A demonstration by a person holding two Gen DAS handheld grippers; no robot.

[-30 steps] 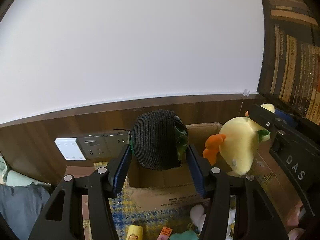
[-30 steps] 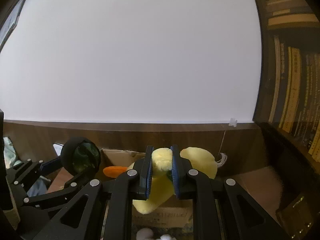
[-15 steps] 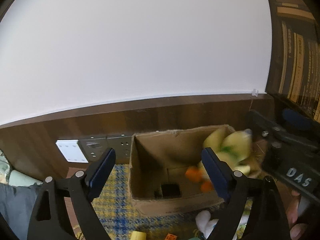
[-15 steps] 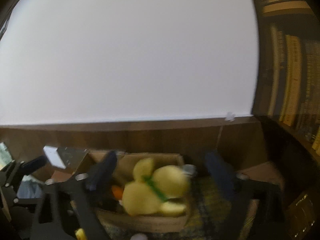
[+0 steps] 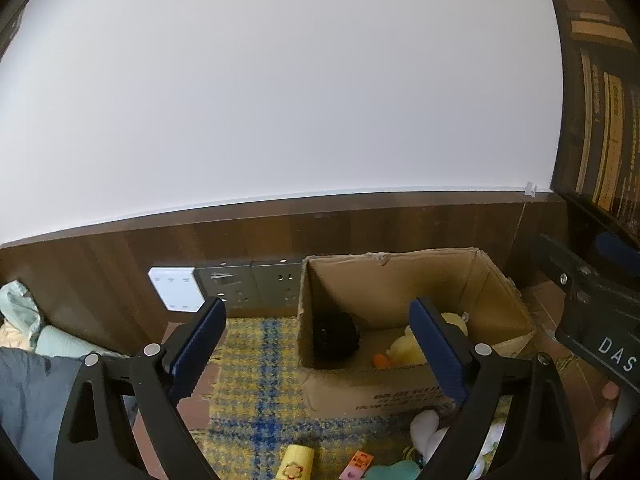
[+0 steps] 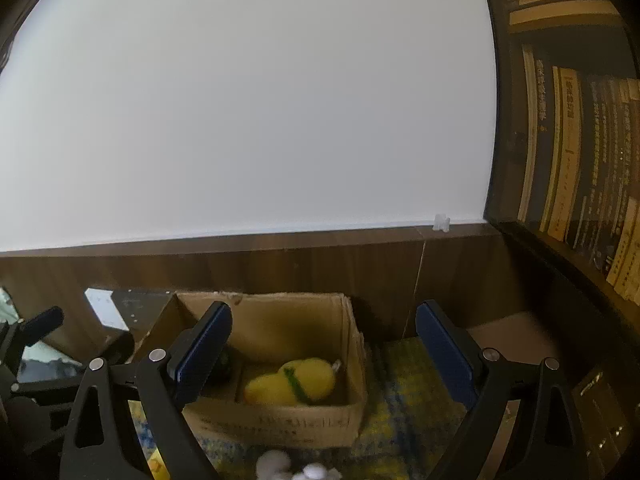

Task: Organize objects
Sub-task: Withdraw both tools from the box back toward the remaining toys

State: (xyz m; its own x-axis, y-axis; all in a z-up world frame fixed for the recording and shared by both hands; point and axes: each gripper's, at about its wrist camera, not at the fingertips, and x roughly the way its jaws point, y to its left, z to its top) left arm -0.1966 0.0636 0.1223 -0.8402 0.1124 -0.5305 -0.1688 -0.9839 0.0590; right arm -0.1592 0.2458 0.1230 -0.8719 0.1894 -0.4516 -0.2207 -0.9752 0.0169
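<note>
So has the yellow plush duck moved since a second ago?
Yes. The yellow plush duck left the right gripper, now open, and dropped down into the brown cardboard box.

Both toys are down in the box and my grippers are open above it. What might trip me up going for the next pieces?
The remaining toys, a yellow cylinder and a white plush, lie tight against the cardboard box front wall, so a descending left gripper may catch or shove the box.

The right gripper hangs close beside the left one; reaching together risks a collision.

The checked cloth could snag under low fingers.
</note>
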